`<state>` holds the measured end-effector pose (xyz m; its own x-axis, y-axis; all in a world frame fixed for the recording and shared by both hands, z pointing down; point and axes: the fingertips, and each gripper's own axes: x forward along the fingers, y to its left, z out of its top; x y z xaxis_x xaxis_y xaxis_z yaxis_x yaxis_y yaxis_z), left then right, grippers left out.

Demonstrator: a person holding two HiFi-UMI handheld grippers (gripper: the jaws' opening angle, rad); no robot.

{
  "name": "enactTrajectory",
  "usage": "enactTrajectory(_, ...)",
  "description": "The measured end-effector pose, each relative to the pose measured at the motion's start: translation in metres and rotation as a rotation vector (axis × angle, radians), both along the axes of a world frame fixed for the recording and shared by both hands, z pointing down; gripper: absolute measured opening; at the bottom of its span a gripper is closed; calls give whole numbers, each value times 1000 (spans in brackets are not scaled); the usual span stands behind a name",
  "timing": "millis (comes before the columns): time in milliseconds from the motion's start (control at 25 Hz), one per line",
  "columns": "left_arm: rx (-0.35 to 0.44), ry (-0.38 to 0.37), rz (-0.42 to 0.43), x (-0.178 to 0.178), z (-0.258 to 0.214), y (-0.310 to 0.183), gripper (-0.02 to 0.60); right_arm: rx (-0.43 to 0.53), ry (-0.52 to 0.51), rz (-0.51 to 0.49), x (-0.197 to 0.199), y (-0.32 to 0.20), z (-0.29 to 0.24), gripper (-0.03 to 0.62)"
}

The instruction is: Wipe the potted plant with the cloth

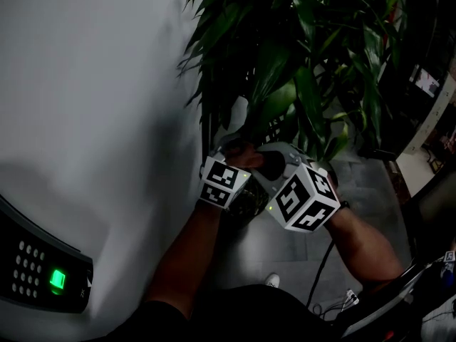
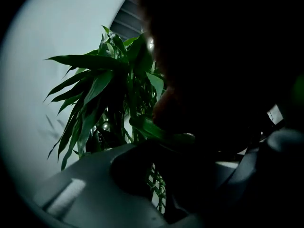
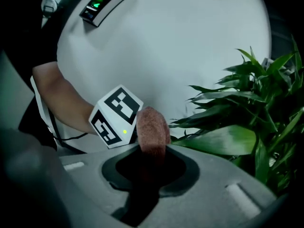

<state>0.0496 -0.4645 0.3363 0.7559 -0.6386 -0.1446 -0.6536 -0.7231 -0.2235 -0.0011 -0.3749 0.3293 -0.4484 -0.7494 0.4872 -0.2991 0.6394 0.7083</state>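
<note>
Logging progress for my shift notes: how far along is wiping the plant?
Done: the cloth is picked up, clamped in the right gripper. In hand: both grippers are at the potted plant; a leaf lies across the jaws of the left gripper, with the cloth right by it. Left: the other leaves; which are already wiped cannot be told.

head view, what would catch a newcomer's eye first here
The leafy plant fills the upper right against the white wall. Just below it the left gripper and right gripper meet, their black-and-white marker cubes side by side, the right one's fingers shut on a reddish-brown cloth. A keypad with a green light glows at lower left.
</note>
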Motion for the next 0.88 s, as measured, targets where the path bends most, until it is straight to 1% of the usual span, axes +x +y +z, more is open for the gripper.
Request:
enactTrajectory(80, -18, 3, 21, 3, 6, 1, 18, 7, -6, -3, 0, 9, -1, 63)
enactTrajectory(200, -3, 19, 30, 4, -3, 5, 18, 57, -9, 8, 5, 18, -10, 63)
enactTrajectory(360, 11, 13, 2, 0, -6, 3, 17, 202, -10, 57, 14, 7, -51, 63)
enactTrajectory(440, 2, 10, -8, -1, -5, 1, 18, 271, -7, 99, 18, -9, -73, 63)
enactTrajectory(520, -6, 1, -27, -3, -4, -2, 17, 315, 1, 152, 24, -31, -90, 63)
enactTrajectory(600, -5, -19, -53, -5, -3, -6, 18, 338, 27, 207, 32, -57, -99, 63)
enactTrajectory(720, 13, -76, -92, -8, -2, -12, 18, 337, 87, 258, 41, -89, -95, 63)
enactTrajectory(880, 52, -131, -113, -8, -2, -15, 18, 307, 189, 247, 41, -109, -71, 63)
